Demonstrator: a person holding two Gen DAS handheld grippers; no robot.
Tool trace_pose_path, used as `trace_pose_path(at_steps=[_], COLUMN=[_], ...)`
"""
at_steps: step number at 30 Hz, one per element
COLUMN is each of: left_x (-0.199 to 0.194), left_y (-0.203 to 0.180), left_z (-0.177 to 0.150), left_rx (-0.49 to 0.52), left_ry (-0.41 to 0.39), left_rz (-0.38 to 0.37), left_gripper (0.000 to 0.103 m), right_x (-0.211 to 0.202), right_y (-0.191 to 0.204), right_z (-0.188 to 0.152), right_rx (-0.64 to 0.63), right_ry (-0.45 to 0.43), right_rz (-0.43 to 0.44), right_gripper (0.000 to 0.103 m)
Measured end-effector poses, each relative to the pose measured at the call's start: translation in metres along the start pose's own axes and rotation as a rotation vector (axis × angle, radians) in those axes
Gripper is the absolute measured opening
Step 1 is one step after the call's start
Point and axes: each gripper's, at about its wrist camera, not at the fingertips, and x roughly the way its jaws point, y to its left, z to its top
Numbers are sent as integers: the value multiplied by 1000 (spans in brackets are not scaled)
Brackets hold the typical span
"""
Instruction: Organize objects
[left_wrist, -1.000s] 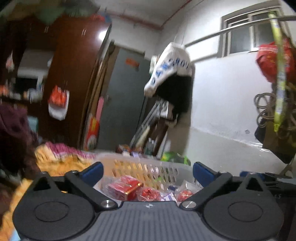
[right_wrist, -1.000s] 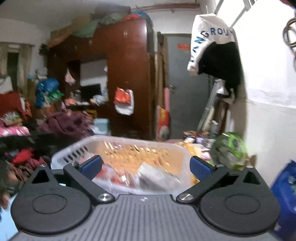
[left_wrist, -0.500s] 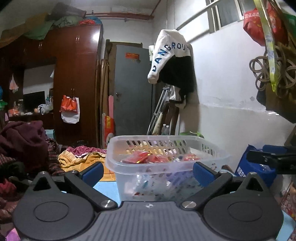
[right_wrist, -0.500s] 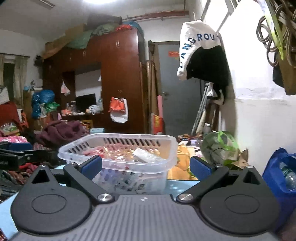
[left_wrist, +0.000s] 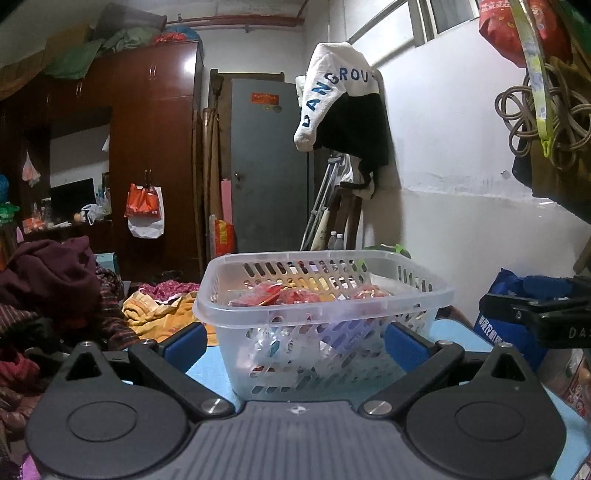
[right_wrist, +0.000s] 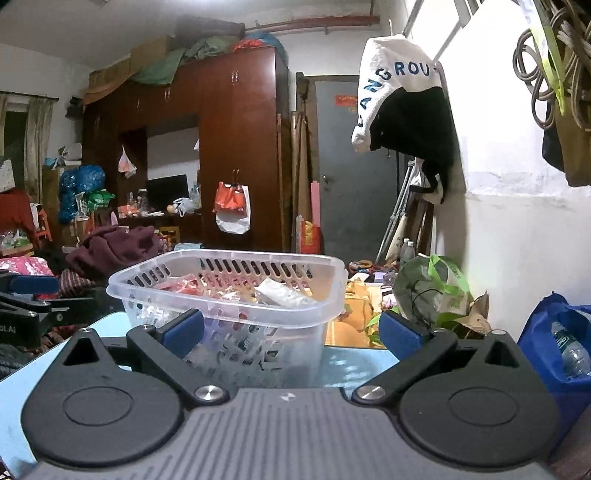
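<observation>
where tools (left_wrist: 294, 339) gape, basket rim (left_wrist: 321, 316) between

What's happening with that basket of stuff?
A person is tidying up with a claw in each hand. Both the left claw and the right claw are open and empty, pointed at a clear plastic basket sitting on a light blue table. Red packets and other small wrapped things are already inside. Nothing is being held right now.

A tall dark-red wooden wardrobe (left_wrist: 151, 155) stands far left; a grey metal door (left_wrist: 269, 166) is right of it; a white-and-black lettered garment (left_wrist: 343, 107) hangs on the right wall; a blue fabric bag (right_wrist: 557, 347) sits near right.
</observation>
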Motion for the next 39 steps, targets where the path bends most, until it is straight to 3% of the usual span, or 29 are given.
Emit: trace_pose_path(at_steps=[22, 39], left_x=[4, 4], left_y=[-3, -2], left_z=[-4, -7], left_rx=[-20, -26], left_ry=[22, 23], left_rz=[5, -3], left_gripper=[103, 103], right_x=[-7, -10], right_y=[-1, 10], right_z=[-5, -8], right_rx=[12, -52], right_ry=[12, 5], right_rz=[-18, -32], right_gripper=[103, 103])
